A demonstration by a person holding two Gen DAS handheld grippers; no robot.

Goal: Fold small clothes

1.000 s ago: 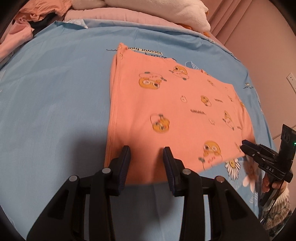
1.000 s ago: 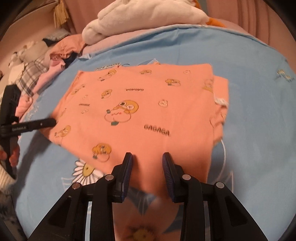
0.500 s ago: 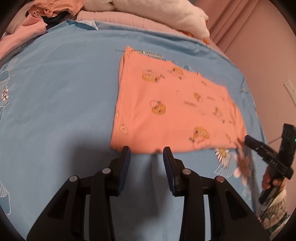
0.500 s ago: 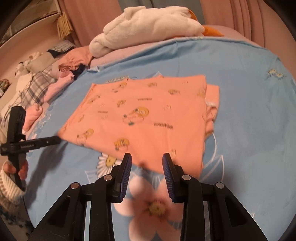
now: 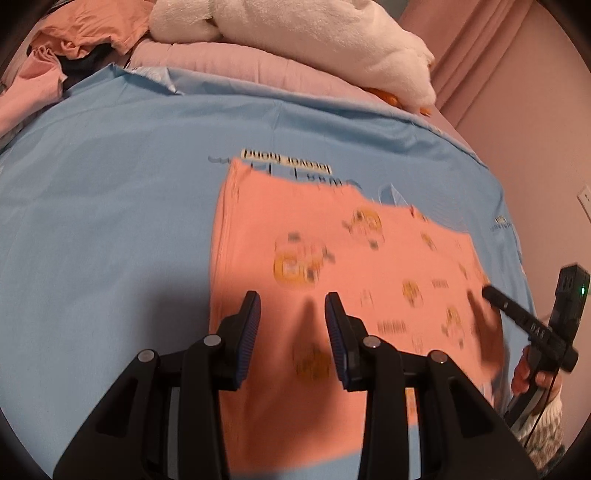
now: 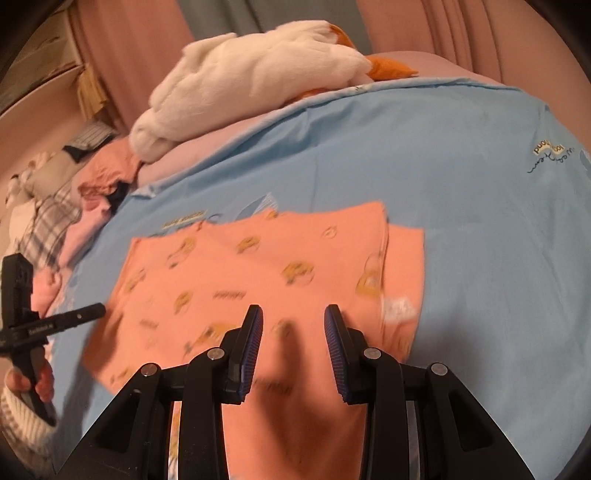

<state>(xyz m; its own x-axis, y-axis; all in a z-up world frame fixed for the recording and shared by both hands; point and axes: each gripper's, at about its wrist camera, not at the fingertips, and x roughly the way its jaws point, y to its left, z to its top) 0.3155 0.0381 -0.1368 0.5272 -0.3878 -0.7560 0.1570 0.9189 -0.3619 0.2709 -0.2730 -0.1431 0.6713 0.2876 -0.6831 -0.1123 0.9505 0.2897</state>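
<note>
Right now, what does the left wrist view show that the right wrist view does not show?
Only the left wrist view shows a wall socket at the right edge, the right gripper seen from the side, and the left gripper in front.

Only the right wrist view shows plaid cloth at the left, the garment's under layer sticking out on the right, and the right gripper in front.

Both show the orange printed garment on the blue sheet, the white plush toy, and jaws apart over the garment.
</note>
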